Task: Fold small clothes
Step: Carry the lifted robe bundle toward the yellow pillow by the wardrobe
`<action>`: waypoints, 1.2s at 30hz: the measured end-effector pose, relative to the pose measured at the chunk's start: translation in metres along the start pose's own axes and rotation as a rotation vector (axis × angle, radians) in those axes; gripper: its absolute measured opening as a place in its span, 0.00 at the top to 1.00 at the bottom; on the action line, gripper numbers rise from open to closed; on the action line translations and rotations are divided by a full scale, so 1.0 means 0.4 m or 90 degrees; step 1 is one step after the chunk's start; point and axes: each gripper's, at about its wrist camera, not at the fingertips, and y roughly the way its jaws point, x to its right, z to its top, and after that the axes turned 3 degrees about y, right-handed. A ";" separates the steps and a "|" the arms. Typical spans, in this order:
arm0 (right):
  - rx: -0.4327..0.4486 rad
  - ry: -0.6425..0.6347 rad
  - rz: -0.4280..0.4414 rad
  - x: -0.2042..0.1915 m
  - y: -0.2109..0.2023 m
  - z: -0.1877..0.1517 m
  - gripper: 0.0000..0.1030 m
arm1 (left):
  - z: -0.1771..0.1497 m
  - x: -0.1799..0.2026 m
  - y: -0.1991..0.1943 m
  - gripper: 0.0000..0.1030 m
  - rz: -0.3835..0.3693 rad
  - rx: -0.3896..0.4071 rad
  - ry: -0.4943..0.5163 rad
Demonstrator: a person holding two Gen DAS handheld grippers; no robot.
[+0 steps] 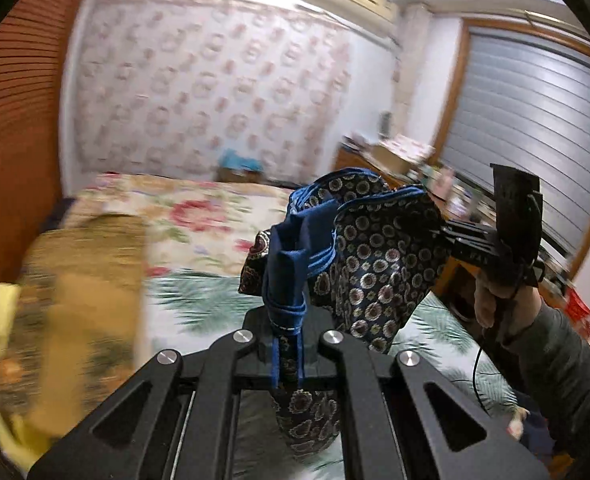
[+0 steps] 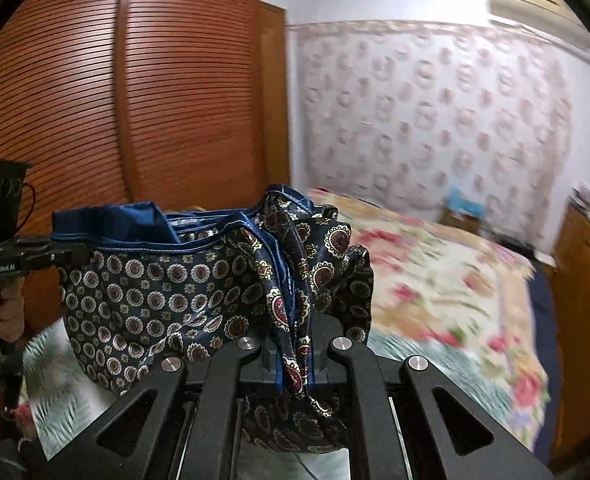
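The left gripper (image 1: 289,354) is pressed together on one end of the patterned shorts (image 1: 375,264), and the right gripper (image 2: 295,364) pinches the other end. The dark blue garment hangs between them in the air, above the bed (image 1: 199,216), not touching its flowered cover. A louvered wardrobe (image 2: 135,80) stands beside the bed.

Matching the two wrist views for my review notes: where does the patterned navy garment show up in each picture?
Left wrist view: the patterned navy garment sits centre to right, pinched in the left tool at bottom centre and stretched to the right tool.
Right wrist view: it spans left to centre, from the left tool to the right tool.
Shared landmark: the floral bedspread.
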 end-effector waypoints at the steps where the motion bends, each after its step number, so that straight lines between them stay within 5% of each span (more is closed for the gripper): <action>1: 0.001 -0.009 0.018 -0.029 0.039 0.024 0.93 | -0.003 -0.034 -0.026 0.94 0.016 0.007 -0.011; 10: -0.017 -0.098 0.120 -0.186 0.417 0.197 0.94 | -0.077 -0.318 -0.148 0.94 0.143 0.040 -0.112; 17: -0.078 -0.155 0.147 -0.255 0.743 0.235 0.94 | -0.190 -0.466 -0.096 0.94 0.223 -0.012 -0.178; 21: -0.100 -0.151 0.142 -0.244 0.840 0.243 0.94 | -0.245 -0.494 -0.069 0.94 0.238 -0.030 -0.194; 27: -0.070 -0.136 0.158 -0.268 0.850 0.254 0.93 | -0.259 -0.478 -0.059 0.94 0.243 -0.024 -0.188; 31: -0.084 -0.120 0.122 -0.329 0.783 0.232 0.57 | -0.256 -0.483 -0.067 0.94 0.237 -0.019 -0.194; 36: -0.066 -0.037 0.097 -0.255 0.669 0.229 0.30 | -0.261 -0.477 -0.071 0.94 0.244 -0.029 -0.192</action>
